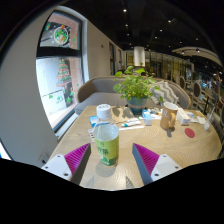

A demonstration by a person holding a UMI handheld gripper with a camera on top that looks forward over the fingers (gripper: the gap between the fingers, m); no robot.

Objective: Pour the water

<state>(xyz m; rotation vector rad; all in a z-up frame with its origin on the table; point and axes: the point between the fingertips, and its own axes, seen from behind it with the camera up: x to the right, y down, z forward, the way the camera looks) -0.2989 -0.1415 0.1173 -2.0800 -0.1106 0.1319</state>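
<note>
At lower centre, a bottle (106, 143) stands on the table (150, 136) between the wide-spread hand-held gripper (108, 158) fingers, untouched.

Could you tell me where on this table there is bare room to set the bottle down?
Bare tabletop lies beyond the right finger, short of the brown cup. A smaller strip lies left of the bottle, which stands between the open gripper fingers. Farther back it is crowded: the white cup, the potted plant and small items.

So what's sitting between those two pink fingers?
A clear bottle with a green label stands between the fingers on the wooden table, gaps either side, in the gripper view.
</note>
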